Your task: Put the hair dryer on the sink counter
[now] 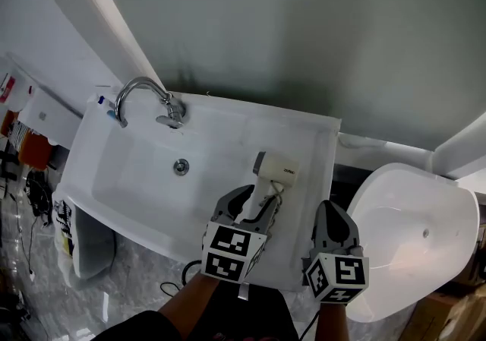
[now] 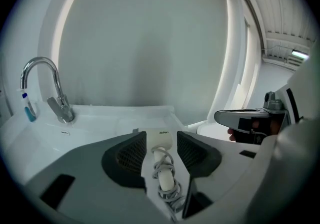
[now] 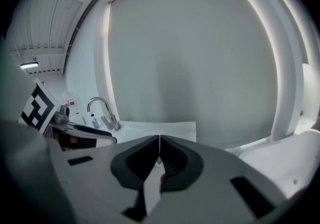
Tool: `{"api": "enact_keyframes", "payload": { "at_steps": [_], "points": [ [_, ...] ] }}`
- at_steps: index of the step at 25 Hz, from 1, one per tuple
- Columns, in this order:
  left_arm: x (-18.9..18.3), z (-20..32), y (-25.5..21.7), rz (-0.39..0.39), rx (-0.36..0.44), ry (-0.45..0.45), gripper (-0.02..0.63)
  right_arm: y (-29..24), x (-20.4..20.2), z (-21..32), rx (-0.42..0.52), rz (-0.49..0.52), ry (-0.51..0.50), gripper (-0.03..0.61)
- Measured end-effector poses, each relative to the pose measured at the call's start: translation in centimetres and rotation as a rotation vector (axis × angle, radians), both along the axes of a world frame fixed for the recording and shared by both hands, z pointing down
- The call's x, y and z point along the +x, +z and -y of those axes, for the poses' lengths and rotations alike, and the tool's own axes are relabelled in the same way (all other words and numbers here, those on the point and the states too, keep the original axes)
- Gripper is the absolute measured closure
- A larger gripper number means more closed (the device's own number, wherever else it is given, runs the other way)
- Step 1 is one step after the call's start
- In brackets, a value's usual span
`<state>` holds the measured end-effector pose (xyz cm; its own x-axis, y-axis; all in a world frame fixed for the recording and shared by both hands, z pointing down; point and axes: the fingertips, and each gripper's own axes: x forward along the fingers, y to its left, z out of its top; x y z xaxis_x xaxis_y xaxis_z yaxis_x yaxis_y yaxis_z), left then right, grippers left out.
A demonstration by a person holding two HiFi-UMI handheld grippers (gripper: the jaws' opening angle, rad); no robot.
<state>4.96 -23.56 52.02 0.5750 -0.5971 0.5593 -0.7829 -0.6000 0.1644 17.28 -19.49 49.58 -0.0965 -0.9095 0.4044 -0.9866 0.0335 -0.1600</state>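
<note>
The left tongs [image 1: 258, 200] reach forward and slant downward, their two jaws standing apart, with the marker cube [image 1: 232, 251] at their back facing up toward the head camera. Beside them on the right, the right tongs [image 1: 332, 212] point the same way, jaw tips closed together. The left forearm [image 1: 190, 301] and right forearm [image 1: 332, 322] rise from the bottom edge, side by side.
</note>
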Motion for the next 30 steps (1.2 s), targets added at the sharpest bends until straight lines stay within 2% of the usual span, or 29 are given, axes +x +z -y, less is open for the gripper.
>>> {"api": "enact_keyframes", "payload": {
  "at_steps": [12, 21, 30],
  "points": [
    [-3.2, -2.0, -9.2, -0.08, 0.191, -0.06, 0.54, -8.7, -2.4, -2.6, 0.153, -0.055, 0.0, 0.557],
    [-4.1, -3.1, -15.5, -0.143, 0.339, -0.045, 0.569, -14.2, -3.3, -3.9, 0.266, -0.105, 0.009, 0.557],
    [-5.3, -3.7, -19.7, -0.187, 0.445, -0.054, 0.594, -18.3, -4.2, -5.0, 0.364, -0.152, 0.021, 0.557]
  ]
}}
